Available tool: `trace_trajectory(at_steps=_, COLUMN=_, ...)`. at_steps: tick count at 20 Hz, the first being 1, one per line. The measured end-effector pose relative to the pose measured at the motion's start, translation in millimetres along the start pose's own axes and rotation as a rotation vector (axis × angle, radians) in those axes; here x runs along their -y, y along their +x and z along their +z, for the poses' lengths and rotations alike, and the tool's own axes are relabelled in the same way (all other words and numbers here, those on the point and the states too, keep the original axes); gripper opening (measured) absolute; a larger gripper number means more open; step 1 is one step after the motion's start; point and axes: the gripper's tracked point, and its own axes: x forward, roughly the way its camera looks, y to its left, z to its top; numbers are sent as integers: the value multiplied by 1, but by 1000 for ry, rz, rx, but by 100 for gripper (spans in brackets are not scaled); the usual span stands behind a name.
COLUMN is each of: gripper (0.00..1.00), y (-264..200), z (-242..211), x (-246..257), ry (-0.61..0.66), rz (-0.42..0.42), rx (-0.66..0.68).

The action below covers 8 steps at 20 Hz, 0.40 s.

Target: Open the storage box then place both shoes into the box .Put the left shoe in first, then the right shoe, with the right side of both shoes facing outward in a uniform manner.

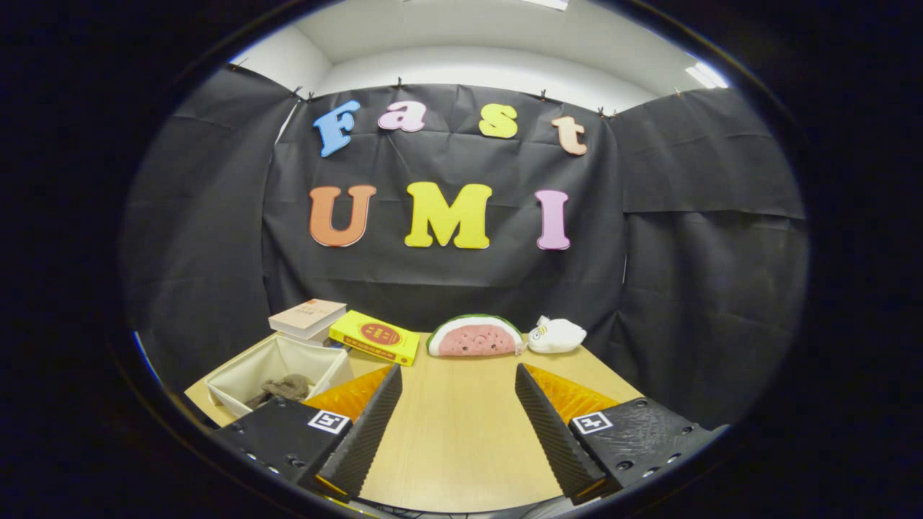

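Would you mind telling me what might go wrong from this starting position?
1. The gripper is open over bare table, holding nothing; no shoes or lidded box lie ahead, so it may head for the wrong thing.
2. The open bin beside the left finger already holds a brown item, and could be bumped.
3. The watermelon plush and white plush could be knocked.

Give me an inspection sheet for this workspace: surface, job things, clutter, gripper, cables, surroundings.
Surface: light wooden table, bare between the fingers.
Job's things: open white box beside the left finger, a brownish crumpled item inside; cannot tell what it is.
Clutter: stacked books, yellow book, watermelon plush, white plush toy, all beyond the fingers.
Gripper: gripper open, holding nothing.
Cables: nothing seen.
Surroundings: black cloth wall.
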Motion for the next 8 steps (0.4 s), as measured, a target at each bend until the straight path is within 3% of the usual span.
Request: trace_trajectory(at_steps=8, gripper=96, y=-5, z=2, x=5, ry=15, rz=-6, rx=38)
